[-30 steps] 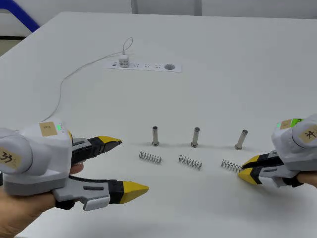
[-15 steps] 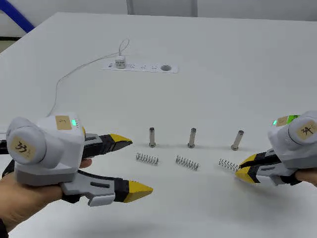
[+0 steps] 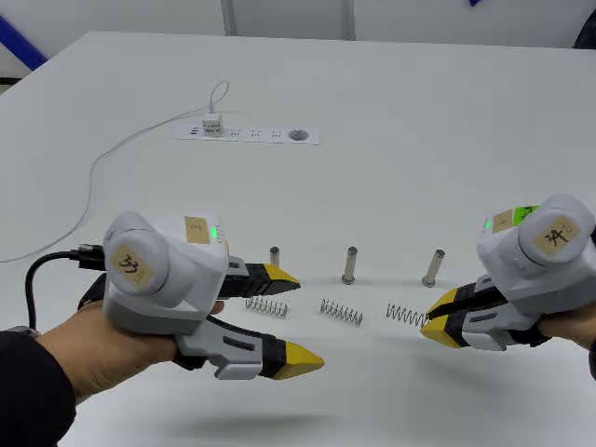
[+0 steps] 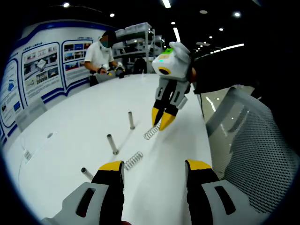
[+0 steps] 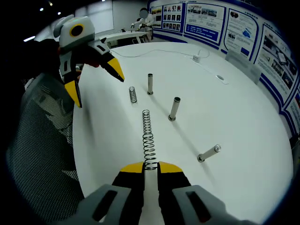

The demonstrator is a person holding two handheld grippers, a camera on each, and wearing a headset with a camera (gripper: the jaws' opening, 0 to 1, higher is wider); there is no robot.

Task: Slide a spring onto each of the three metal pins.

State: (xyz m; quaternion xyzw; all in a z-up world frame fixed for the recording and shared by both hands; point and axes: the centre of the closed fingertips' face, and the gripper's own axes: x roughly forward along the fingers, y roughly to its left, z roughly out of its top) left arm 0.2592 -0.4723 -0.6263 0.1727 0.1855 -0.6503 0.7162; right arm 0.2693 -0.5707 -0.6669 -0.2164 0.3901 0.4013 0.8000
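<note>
Item, white worktop (image 3: 447, 112), head view: three metal pins standing upright in one row across mid-frame, namely left pin (image 3: 274, 256), middle pin (image 3: 350, 264) and right pin (image 3: 434, 267). Three springs lie flat in a second row just below the pins: left spring (image 3: 266, 306), middle spring (image 3: 341, 312) and right spring (image 3: 405, 316), each apart from its pin. Left gripper (image 3: 296, 317), lower left of the frame, yellow-tipped fingers spread wide apart, tips near the left spring. Right gripper (image 3: 436, 321), lower right, tips meeting the right-hand end of the right spring. In the right gripper view its fingers (image 5: 133, 168) are drawn close together on the near end of that spring (image 5: 150, 152), which runs up-frame along the worktop. In the left gripper view, the left gripper's own fingers (image 4: 112, 167) stand well apart at bottom centre. Sundry: power strip (image 3: 250, 134) with cable (image 3: 93, 177), upper left of the head view.
</note>
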